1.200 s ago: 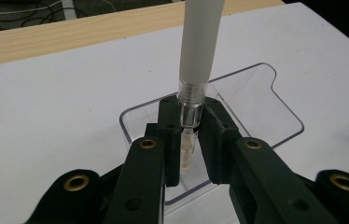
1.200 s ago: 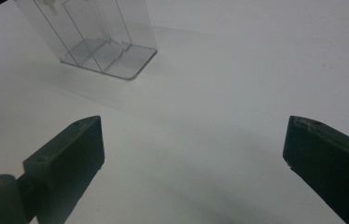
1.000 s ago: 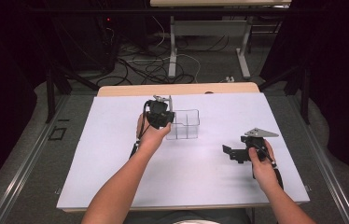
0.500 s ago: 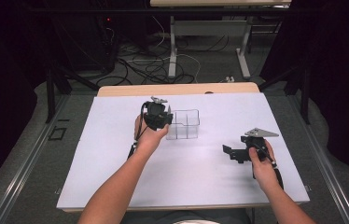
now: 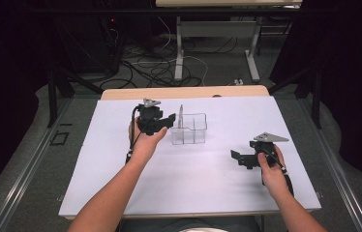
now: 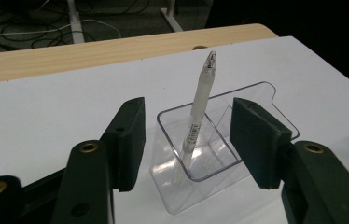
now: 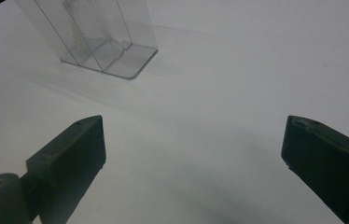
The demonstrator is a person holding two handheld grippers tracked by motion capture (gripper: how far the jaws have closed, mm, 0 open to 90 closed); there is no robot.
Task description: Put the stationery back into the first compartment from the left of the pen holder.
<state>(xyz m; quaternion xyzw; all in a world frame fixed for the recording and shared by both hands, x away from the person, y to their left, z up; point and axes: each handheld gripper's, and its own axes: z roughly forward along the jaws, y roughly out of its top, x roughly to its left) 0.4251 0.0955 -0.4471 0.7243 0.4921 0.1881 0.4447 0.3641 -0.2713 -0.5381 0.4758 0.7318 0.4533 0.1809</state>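
One pen [image 6: 199, 105] stands tilted in the one clear organizer [image 6: 219, 144], in its near compartment, tip up above the rim. The organizer sits on the white table [image 5: 193, 179], toward the far middle. The left gripper [image 5: 169, 121] is right beside it, its jaws have just been opening and they're apart now, framing the pen without touching it. The right gripper [image 5: 237, 157] rests well apart to the right, jaws wide, nothing between them.

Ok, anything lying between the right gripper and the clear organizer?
Nothing: in the high view, bare white table separates the right gripper from the clear organizer, which holds a pen.
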